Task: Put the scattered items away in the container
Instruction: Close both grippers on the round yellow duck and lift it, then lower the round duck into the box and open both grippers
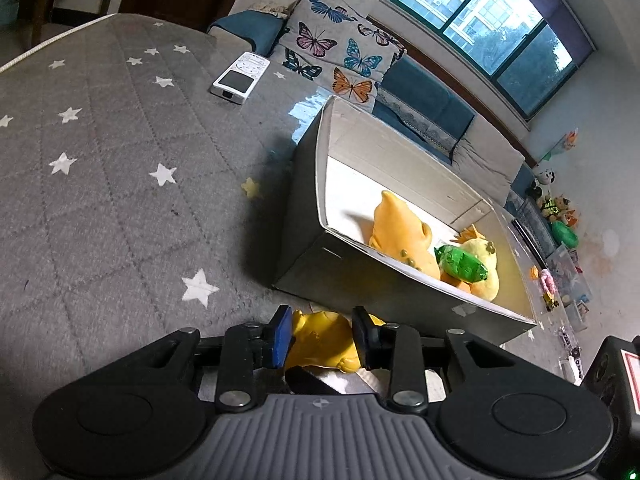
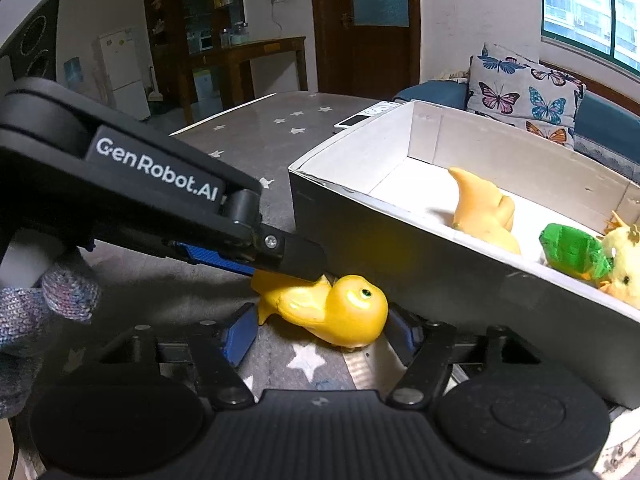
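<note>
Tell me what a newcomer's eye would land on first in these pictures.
First, the glossy yellow toy duck lying on the star-print grey mat just outside the box, with the left tool closed on its tail end and the right tool open around it. Next, the white-lined box beside it, already holding another yellow toy, a bright green toy and a yellow plush.

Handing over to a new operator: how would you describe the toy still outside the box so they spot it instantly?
Find the open grey cardboard box on the star-patterned grey mat. Against its near outer wall lies a glossy yellow duck toy, on its side, with the left gripper closed on it and the right gripper open around it. Unlike the similar yellow toy inside the box, this one lies on the mat.
</note>
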